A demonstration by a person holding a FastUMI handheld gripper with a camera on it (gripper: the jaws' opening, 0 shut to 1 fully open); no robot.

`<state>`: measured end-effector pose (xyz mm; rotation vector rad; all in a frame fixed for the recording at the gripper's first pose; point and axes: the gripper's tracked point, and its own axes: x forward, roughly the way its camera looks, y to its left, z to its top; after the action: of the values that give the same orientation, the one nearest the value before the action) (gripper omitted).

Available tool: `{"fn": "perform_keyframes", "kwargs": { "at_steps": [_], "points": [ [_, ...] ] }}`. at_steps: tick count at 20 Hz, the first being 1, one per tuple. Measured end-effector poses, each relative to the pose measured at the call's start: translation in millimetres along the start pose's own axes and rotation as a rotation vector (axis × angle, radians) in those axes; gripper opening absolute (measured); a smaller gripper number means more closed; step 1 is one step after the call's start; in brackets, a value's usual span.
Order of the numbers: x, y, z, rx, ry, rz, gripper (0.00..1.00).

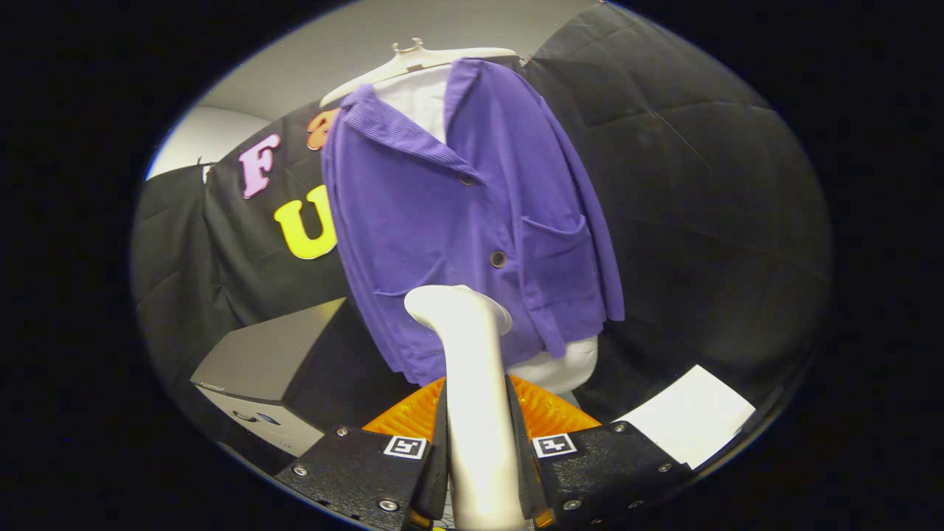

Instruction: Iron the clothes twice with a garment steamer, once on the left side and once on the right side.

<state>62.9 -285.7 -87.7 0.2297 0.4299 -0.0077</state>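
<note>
Steamer (472,369) sits clamped between the fingers, handle upright, head just ahead of the tips and turned toward the jacket. Gripper (478,442) is closed on the handle, both fingers pressing its sides, no gap showing.

Jacket (472,221), the biggest thing beyond the jaws: purple, hanging on a hanger (420,59) over a white bust form, front facing the steamer. It hangs a bit ahead and above the head, w/ the hem near head level. Whether the head touches the cloth I can't tell; looks just short of it, at the lower front left of the button line. Two buttons (498,259) run down the middle; a patch pocket (557,251) lies to the right of them.

Grey box (280,369) stands off to the left of the fingers, below the jacket. White sheet (693,417) lies to the right of them, well apart from the jacket. Orange ribbed pad (549,413) shows right behind the handle, under the bust.

Step in hand, as I judge it: start of a pass on one side, prob. the left panel. To do it well: keep the head flat to the cloth, not tilted; go along one panel in a straight slow run, hem to shoulder or the reverse; stay off the buttons and pocket edge, where the head could snag. Keep the grip firm so the handle doesn't twist. Then same again on the other panel, right of the buttons. Neither pass looks done yet, but the pic can't settle that.
</note>
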Motion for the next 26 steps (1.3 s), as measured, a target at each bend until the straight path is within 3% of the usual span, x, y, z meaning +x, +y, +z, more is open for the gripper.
{"fn": "perform_keyframes", "kwargs": {
  "at_steps": [4,8,18,26],
  "points": [
    [-34,60,25,-0.072,-0.062,0.123,0.38],
    [-56,122,34,-0.141,-0.107,0.191,0.38],
    [-71,243,25,-0.202,-0.170,0.194,0.38],
    [-83,283,13,-0.204,-0.242,0.126,0.38]
  ]
}}
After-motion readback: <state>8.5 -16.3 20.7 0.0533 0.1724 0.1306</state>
